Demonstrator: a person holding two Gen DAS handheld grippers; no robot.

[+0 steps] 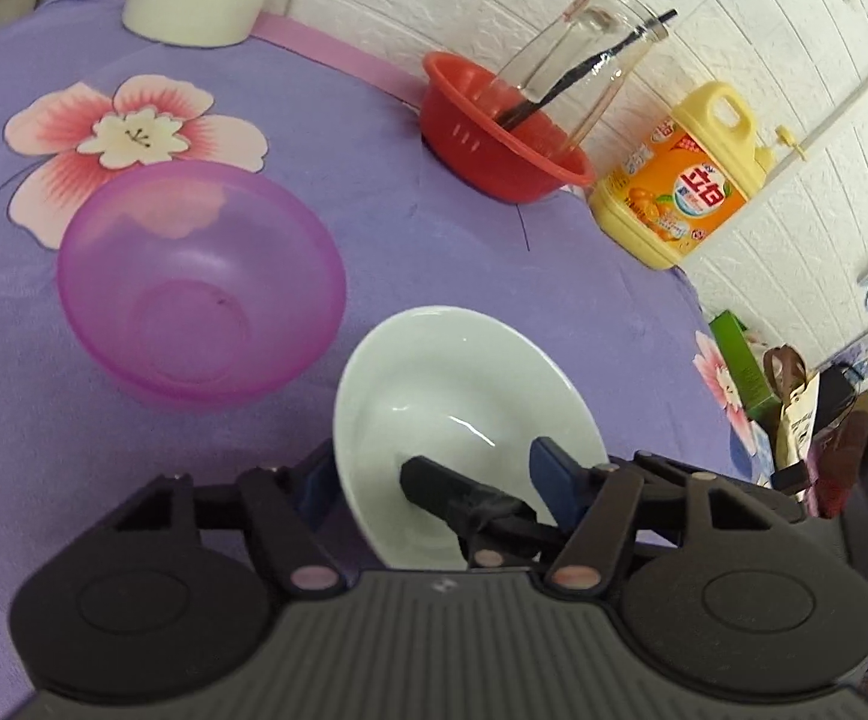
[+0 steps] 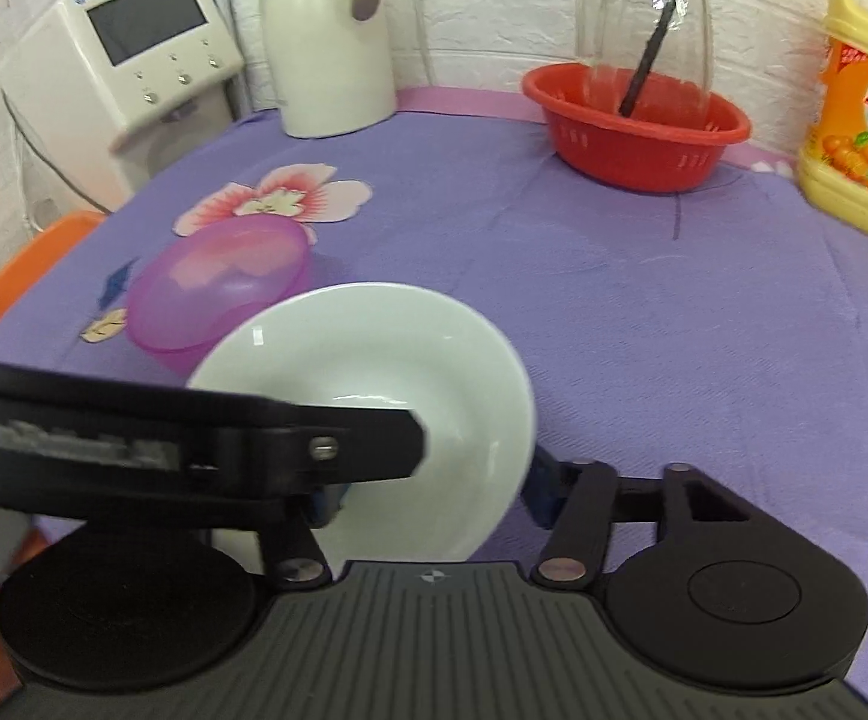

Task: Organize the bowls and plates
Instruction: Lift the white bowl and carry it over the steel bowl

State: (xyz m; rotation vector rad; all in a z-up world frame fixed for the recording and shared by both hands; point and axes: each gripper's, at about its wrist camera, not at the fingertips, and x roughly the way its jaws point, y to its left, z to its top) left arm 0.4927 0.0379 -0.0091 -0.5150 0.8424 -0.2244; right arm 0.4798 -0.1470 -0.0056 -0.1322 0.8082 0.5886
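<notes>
A white plate [image 1: 458, 378] is tilted above the purple tablecloth, between the blue pads of both grippers. In the left wrist view my left gripper [image 1: 434, 480] straddles its near rim, and the right gripper's black finger reaches across its face. In the right wrist view my right gripper [image 2: 434, 489] straddles the same plate [image 2: 386, 372], and the left gripper's black arm [image 2: 194, 438] crosses in front from the left. Whether either pair of pads clamps the rim is not clear. A translucent purple bowl [image 1: 200, 282] stands upright on the cloth just left of the plate; it also shows in the right wrist view [image 2: 224, 294].
A red basket [image 2: 638, 126] with a glass jar [image 2: 644, 18] in it stands at the back. A yellow detergent bottle [image 2: 866, 108] is at back right, a white kettle [image 2: 332, 42] and a white appliance [image 2: 116, 54] at back left. An orange stool [image 2: 26, 264] is beside the table's left edge.
</notes>
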